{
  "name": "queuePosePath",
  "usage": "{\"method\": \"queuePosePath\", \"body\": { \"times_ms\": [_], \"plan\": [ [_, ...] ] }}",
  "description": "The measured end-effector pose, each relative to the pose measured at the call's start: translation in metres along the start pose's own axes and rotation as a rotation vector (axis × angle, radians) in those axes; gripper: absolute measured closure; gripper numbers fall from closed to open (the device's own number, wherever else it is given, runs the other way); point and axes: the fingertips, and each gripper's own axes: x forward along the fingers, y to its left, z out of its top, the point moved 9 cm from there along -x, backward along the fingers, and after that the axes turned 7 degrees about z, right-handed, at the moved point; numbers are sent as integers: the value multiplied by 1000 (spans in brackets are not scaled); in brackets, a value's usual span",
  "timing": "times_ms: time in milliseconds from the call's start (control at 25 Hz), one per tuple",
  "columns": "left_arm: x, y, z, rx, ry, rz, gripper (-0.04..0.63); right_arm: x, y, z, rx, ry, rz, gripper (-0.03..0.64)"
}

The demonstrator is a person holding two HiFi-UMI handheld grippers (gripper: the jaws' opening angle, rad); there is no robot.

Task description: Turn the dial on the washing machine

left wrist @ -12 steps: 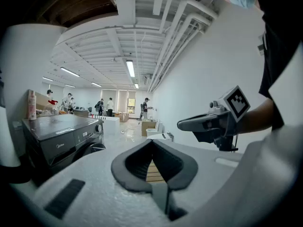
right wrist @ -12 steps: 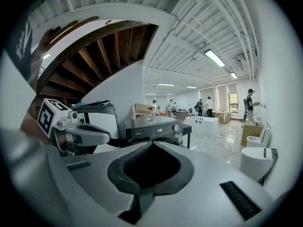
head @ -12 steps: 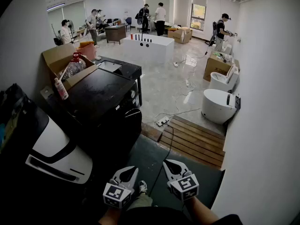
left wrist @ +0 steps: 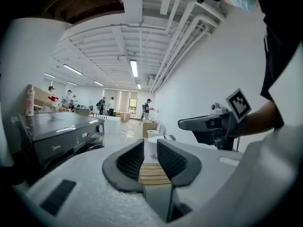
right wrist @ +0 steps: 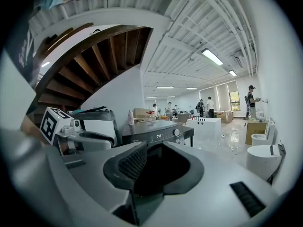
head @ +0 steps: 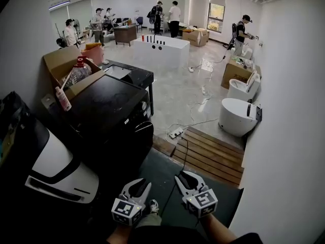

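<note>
The left gripper (head: 140, 183) and the right gripper (head: 184, 177) are held low at the near edge of the head view, side by side, over a dark green floor (head: 162, 166). In the left gripper view, the jaws are seen a little apart and nothing is held between them; only the wooden step (head: 210, 154) is seen through the gap. In the right gripper view, the jaws are also seen a little apart with nothing between them. The black washing machine (head: 109, 105) is found to the left, farther off than the grippers, and it is not touched by either one. Its round dial (right wrist: 176, 132) is set at the right end of the front panel, just beside a small lit number screen (right wrist: 159, 136). A small bottle (head: 63, 99) is stood by the left side of the machine's top. A cardboard box (head: 61, 62) with a big water bottle (head: 77, 72) inside is seen behind it. Two white toilets (head: 238, 116) are placed by the right wall. People (head: 173, 19) are seen far off across the shiny floor.
</note>
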Motion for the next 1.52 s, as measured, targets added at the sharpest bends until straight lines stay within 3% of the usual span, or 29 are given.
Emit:
{"method": "queuePosePath", "body": {
  "times_ms": [160,720,1040,1520],
  "plan": [
    [27,20,6,-18,11,-11,489,27,-19,9,-10,19,-4,483],
    [111,126,47,1,0,-32,454,147,-73,43,8,30,-35,462],
    [137,155,43,-41,28,19,440,189,-100,50,8,66,11,456],
    [195,139,59,-103,-3,294,439,239,-201,68,-58,128,253,453]
  ]
}}
